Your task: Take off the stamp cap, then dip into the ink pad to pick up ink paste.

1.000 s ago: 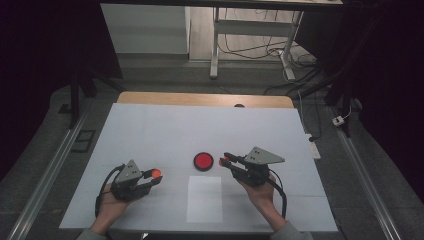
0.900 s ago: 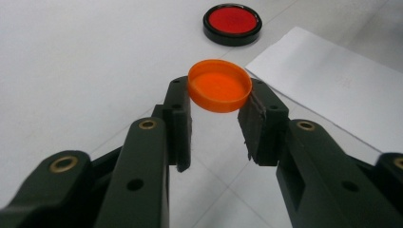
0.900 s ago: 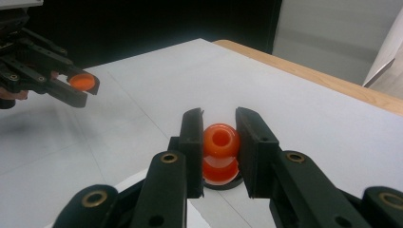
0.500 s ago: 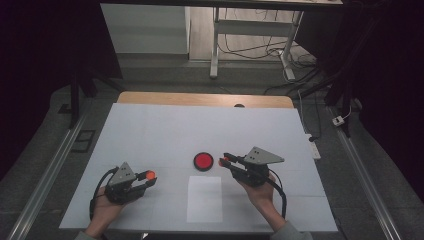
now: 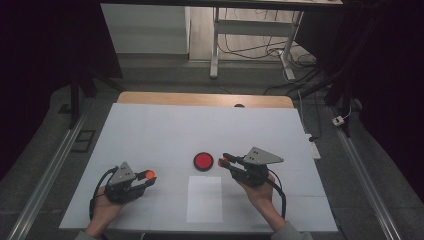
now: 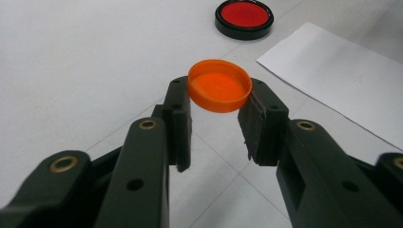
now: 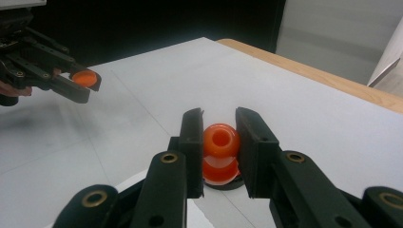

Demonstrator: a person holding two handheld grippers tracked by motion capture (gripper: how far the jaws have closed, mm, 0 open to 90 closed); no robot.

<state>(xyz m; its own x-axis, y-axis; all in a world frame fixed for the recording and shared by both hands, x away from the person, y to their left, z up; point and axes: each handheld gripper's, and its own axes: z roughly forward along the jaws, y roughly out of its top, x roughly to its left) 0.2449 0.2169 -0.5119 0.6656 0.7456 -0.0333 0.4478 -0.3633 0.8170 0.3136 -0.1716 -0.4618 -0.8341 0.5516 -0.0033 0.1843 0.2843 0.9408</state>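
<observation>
White worktop point(image 5: 165, 125), dark room. Vs earlier frame: left hand-held gripper point(image 5: 146, 176) slid slightly toward 7 o'clock, right hand-held gripper point(image 5: 223, 161) unmoved. Left clamped on orange cap point(image 6: 219, 85), open side up, at 8 o'clock of red disc point(image 5: 203, 160). Right clamped on orange ring piece point(image 7: 221, 141), hole facing cam, just at disc's 3 o'clock.

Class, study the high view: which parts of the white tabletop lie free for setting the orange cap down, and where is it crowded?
Free: the far half of the table, up to its wooden edge. Crowded: the near middle, around the red disc, paper sheet, left gripper and right gripper.
</observation>
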